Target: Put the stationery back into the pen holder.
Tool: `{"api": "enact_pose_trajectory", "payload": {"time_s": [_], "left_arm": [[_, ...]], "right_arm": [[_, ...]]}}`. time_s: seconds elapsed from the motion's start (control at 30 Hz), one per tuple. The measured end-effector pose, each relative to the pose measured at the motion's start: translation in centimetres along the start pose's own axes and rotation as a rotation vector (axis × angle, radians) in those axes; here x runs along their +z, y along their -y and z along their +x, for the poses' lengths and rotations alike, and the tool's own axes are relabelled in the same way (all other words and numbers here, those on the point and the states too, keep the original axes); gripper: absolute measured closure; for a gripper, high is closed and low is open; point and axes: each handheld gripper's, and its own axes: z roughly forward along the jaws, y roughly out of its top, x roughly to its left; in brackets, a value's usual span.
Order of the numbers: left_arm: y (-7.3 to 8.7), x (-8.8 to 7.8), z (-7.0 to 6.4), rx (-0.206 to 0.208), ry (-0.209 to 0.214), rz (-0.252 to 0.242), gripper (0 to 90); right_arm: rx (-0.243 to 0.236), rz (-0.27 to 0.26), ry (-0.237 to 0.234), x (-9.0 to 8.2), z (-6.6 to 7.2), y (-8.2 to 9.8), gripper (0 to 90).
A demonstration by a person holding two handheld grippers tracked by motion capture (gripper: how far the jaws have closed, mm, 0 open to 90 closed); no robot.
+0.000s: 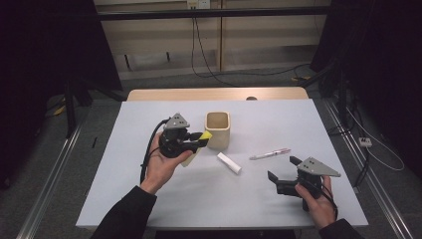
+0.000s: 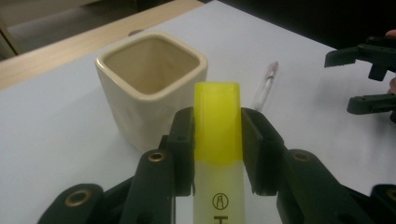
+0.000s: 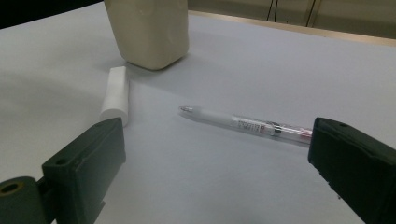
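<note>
On white tabletop point(image 1: 209, 199), empty cream cup point(image 1: 218, 129); left gripper point(image 1: 199, 139) clamps yellow highlighter point(image 2: 218, 126) beside it, right gripper point(image 1: 281, 175) gapes, holding nothing.

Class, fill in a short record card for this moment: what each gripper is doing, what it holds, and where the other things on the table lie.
Left gripper: shut on the yellow highlighter, cap end forward, raised beside the cup
Right gripper: open, holds nothing, low over the table
Cup: cream, square, upright, open mouth up
Pen: lies flat in front of the right gripper, beyond its fingers
White cylinder: lies flat between cup and pen
</note>
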Motion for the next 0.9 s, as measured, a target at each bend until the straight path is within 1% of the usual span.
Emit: {"api": "enact_pose_trajectory", "payload": {"time_s": [0.1,0.3,0.43,0.53,0.73,0.8,0.9], "left_arm": [[-0.6,0.0,0.2,0.003,-0.010,-0.025,67.3],[-1.7,0.0,0.7,0.012,-0.009,-0.060,67.3],[-2.4,0.3,1.1,0.010,-0.011,-0.087,67.3],[-2.7,0.6,1.2,0.022,-0.011,-0.097,67.3],[-3.2,0.8,1.8,0.010,-0.022,-0.120,67.3],[-3.5,0.9,2.1,0.011,-0.026,-0.134,67.3],[-3.9,1.2,2.5,0.001,-0.030,-0.148,67.3]], "right_arm": [[-0.002,0.001,0.001,0.0,-0.1,0.0,4.4],[-0.002,0.003,0.000,0.1,-0.1,0.0,4.4],[0.001,0.003,0.003,0.0,-0.1,0.1,4.4],[0.000,0.003,0.005,0.0,-0.1,0.1,4.4],[-0.003,0.003,0.001,0.0,-0.1,0.0,4.4],[0.001,0.003,0.004,0.0,-0.1,0.1,4.4],[0.007,0.002,0.003,0.0,-0.1,0.0,4.4]]}}
